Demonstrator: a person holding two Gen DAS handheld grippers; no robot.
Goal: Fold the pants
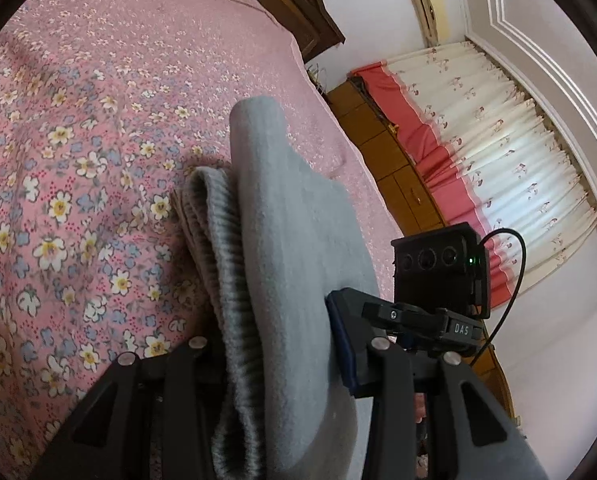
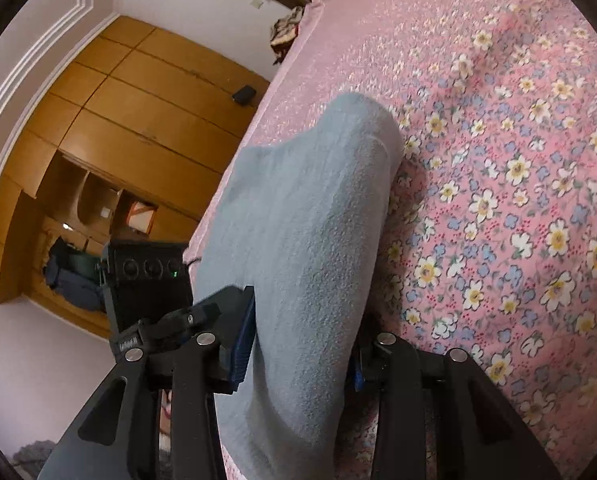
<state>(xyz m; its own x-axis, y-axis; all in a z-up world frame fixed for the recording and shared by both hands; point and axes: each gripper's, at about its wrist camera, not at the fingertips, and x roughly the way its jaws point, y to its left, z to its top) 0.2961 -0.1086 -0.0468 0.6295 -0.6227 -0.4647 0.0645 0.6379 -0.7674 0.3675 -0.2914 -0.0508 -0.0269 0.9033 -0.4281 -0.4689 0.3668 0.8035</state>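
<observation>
Left gripper clamped on grey pants, ribbed waistband edge between its jaws. Right gripper likewise closed on the pants, fleece bunched between the pads. Pants held up over the floral bedsheet, far end drooping toward it. Beyond: wooden wardrobe, curtain.

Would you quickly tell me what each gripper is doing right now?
Left gripper: shut on the grey pants.
Right gripper: shut on the grey pants.
</observation>
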